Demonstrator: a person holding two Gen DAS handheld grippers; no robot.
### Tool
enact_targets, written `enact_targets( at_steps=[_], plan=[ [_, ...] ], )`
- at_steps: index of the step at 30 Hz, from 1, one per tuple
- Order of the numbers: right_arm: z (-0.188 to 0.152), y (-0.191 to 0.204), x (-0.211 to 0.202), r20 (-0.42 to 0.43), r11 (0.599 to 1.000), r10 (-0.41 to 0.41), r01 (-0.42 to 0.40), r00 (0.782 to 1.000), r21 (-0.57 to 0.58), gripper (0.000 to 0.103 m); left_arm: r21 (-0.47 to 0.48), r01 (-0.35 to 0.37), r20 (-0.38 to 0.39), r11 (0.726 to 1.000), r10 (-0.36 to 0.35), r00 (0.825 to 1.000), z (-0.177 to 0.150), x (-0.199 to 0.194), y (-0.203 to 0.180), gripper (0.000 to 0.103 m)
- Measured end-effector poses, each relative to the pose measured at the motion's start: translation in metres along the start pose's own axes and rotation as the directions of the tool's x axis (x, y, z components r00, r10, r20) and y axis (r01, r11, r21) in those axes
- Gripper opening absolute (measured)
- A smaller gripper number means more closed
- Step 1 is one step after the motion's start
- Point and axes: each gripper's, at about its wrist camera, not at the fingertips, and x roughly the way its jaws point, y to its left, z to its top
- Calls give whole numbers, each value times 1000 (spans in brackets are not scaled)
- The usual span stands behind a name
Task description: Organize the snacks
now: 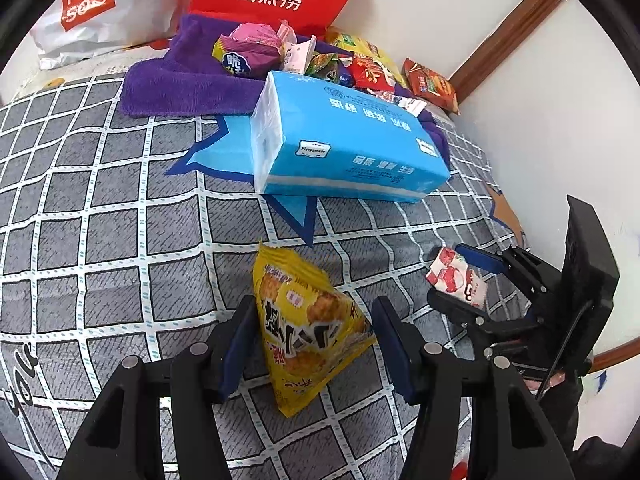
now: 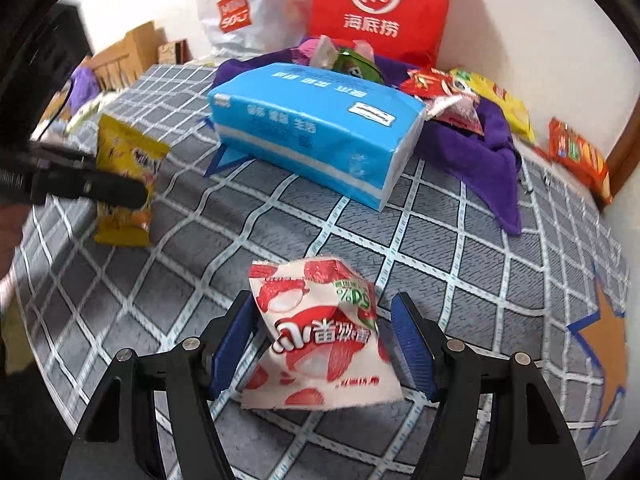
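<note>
Left wrist view: left gripper [image 1: 312, 344] pinching yellow cracker pack [image 1: 308, 328] just above checked bedsheet [image 1: 100, 220], near side of blue tissue pack [image 1: 344, 140]. Right gripper [image 2: 320, 344] w/ fingers partway apart around red-white candy pack [image 2: 320, 340]; can't tell if actually clamped. Probably best: keep both packs off sheet, carry far toward snack pile [image 1: 344, 60] on purple towel [image 1: 180, 84], steer clear of tissue pack, release only once down.

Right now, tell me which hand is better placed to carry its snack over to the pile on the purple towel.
Probably the right. The right gripper holds the lychee candy packet, and the purple towel with its snack pile lies just ahead on its side. The left gripper with the yellow cracker bag faces the blue tissue pack in between.
</note>
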Motion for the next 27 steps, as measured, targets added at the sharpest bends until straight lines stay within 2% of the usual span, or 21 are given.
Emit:
enact_targets(
  at_steps=[2,6,15,23,27],
  plan=[
    [0,-3,-2,9,999,-1,1,1000,35,56,3,-3,2,1000,3,1000,0,1,0,55],
    [-3,-4,-7,16,996,-23,21,1000,84,49,7,10,-1,1000,-10,1000,-3,2,-2,46],
    [1,-2,-38,87,987,-56,42,995,158,48,32,23,54,999,-25,998,0,-23,-10,44],
    [32,-6,-75,141,959,-128,86,982,270,48,57,39,104,998,-45,994,23,-51,-18,44],
    [55,-7,-98,212,951,-151,84,965,297,48,71,56,113,996,-64,992,40,-61,-24,44]
  ],
)
